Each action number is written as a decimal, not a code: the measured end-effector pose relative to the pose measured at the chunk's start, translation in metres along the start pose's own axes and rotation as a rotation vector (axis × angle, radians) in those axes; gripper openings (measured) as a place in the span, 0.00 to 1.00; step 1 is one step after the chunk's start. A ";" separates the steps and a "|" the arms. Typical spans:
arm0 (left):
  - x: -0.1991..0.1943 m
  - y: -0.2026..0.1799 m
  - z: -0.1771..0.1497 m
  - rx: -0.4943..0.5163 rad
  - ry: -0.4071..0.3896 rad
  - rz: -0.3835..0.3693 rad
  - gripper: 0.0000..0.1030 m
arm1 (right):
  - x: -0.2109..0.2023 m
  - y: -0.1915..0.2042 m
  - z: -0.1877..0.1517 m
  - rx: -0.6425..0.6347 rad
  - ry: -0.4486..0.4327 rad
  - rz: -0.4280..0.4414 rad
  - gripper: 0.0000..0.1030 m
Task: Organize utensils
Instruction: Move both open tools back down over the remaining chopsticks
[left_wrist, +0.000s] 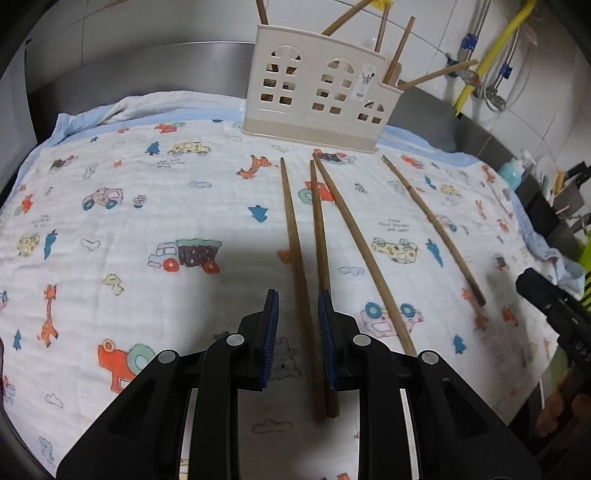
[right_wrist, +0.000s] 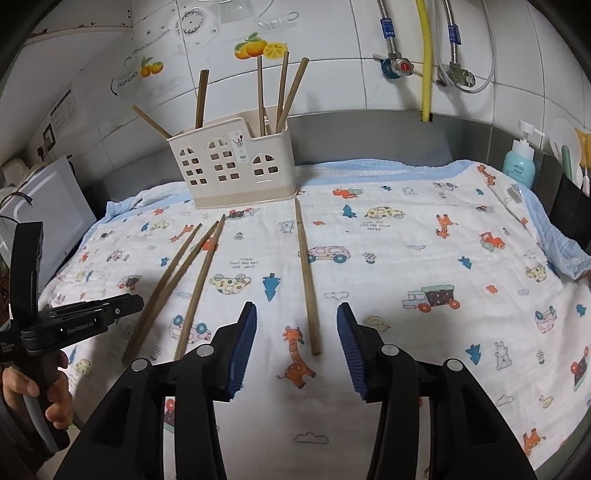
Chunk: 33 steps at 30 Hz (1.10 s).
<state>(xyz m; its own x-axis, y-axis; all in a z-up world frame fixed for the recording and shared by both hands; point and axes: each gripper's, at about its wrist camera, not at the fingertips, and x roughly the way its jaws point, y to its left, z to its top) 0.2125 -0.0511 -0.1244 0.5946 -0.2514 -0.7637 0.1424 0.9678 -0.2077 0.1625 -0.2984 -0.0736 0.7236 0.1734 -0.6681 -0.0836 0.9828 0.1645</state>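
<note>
Because four chopsticks lie loose on the cloth (right_wrist: 406, 229) while others already stand in the holder (right_wrist: 232, 166), the task is judged partly complete. The holder sits at 12 o'clock on the cloth in both wrist views, with its upright sticks leaning outward against the rim.

Three chopsticks lie grouped on the left side:
- the leftmost chopstick (left_wrist: 295, 243);
- the middle chopstick (left_wrist: 320, 236), just beside it at the near end;
- the crossing chopstick (left_wrist: 354, 236), whose tip meets the middle one at the far end and fans out toward 5 o'clock.

The single chopstick (right_wrist: 306, 273) lies well apart from the group, running from 12 to 6 o'clock. All four point roughly at the holder, so each gripper can approach along a shaft, with its jaws set across it.

The left gripper (left_wrist: 297, 306) hovers with its jaws partly apart, straddling the leftmost chopstick. The right pad appears to overlap the middle chopstick; contact cannot be confirmed. Nothing is clamped.

The right gripper (right_wrist: 297, 325) has its jaws spread wide, with the near end of the single chopstick between them. Neither pad touches it.

Closing the left jaws may catch two sticks at once.

A soap bottle (right_wrist: 520, 162) stands at 2 o'clock, beyond the cloth edge.
</note>
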 end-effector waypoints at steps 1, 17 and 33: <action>0.002 -0.001 -0.001 0.004 0.005 0.003 0.22 | 0.000 0.000 -0.001 -0.004 0.000 -0.003 0.45; 0.003 -0.009 -0.015 0.071 0.020 0.109 0.24 | 0.004 -0.004 -0.009 0.006 0.017 -0.003 0.65; -0.002 -0.005 -0.021 0.086 -0.014 0.171 0.16 | 0.018 0.000 -0.016 -0.016 0.054 -0.010 0.65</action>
<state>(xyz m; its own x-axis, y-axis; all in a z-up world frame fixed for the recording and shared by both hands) 0.1938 -0.0557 -0.1348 0.6269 -0.0831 -0.7746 0.1046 0.9943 -0.0220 0.1649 -0.2947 -0.0971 0.6863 0.1667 -0.7079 -0.0884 0.9853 0.1463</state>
